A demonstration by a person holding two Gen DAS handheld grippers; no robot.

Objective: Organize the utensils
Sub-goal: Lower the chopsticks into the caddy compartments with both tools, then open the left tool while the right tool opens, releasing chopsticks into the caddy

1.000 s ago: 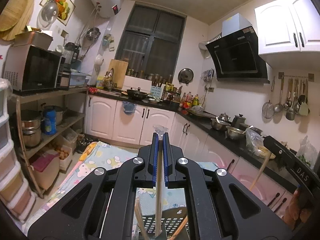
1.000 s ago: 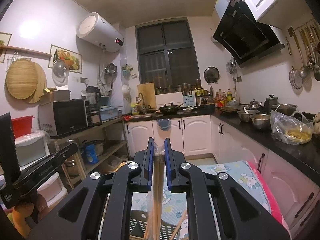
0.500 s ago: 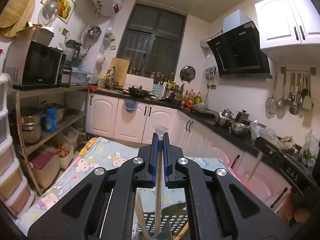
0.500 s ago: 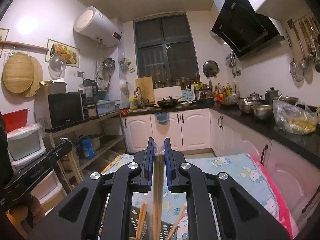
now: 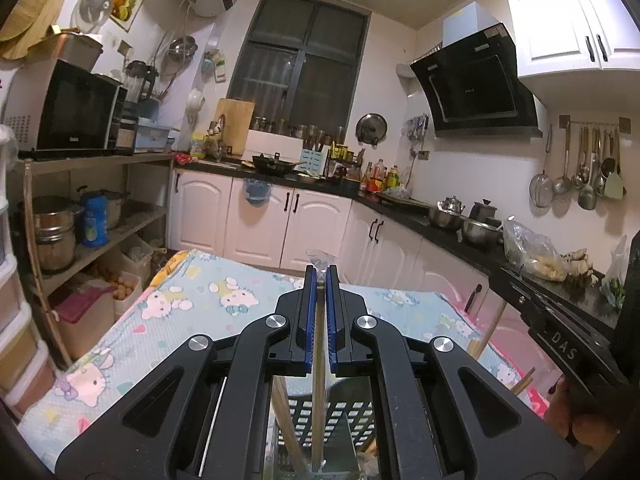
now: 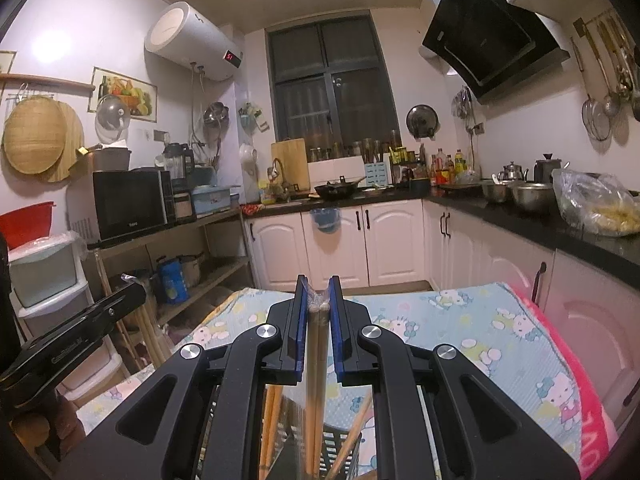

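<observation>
Between the left tool's (image 5: 320,276) clenched blue pads stands one slim wooden chopstick (image 5: 318,380) in clear wrap, upright, its lower end inside the black slotted basket (image 5: 340,412) below. Beside it, the right tool (image 6: 319,288) clamps a wrapped chopstick bundle (image 6: 316,380). Both tools point nearly level and sit lower over the cartoon-print surface (image 5: 192,300) than a second ago.

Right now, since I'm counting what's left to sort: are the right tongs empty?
No, the right tongs are shut on a plastic-wrapped pair of wooden chopsticks, hanging down toward the black basket.
</observation>
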